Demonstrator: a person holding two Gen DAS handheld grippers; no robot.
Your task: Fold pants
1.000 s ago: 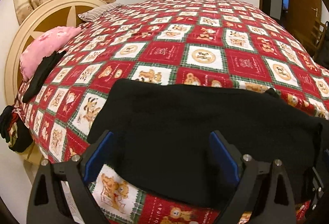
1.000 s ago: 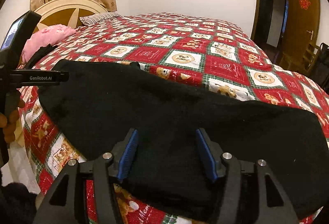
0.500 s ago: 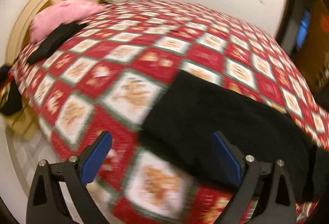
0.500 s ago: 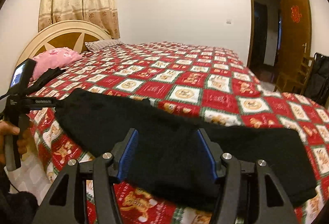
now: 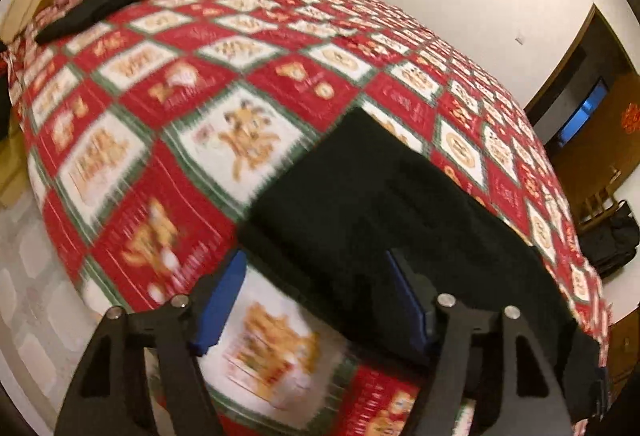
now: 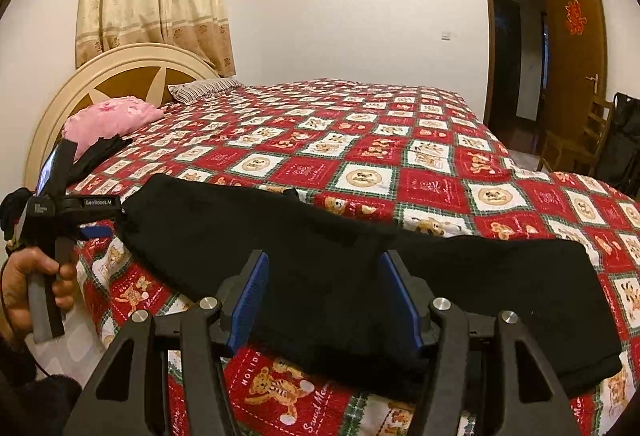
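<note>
Black pants (image 6: 360, 268) lie folded lengthwise in a long band across the near edge of the bed. They also show in the left wrist view (image 5: 380, 203). My left gripper (image 5: 316, 292) is open at the pants' left end, its right finger over the cloth, its left finger over the quilt. It also shows in the right wrist view (image 6: 96, 226), held by a hand, at the pants' left corner. My right gripper (image 6: 324, 296) is open and hovers over the middle of the pants' near edge.
A red, white and green patchwork quilt (image 6: 360, 139) covers the bed. A pink pillow (image 6: 108, 115) and another black garment (image 6: 96, 155) lie near the headboard (image 6: 120, 71). A door (image 6: 572, 55), a chair and a dark bag stand at right.
My left gripper has swung left to the pants' left end and tilted. My right gripper has pulled back and up from the pants. Both stay open.
</note>
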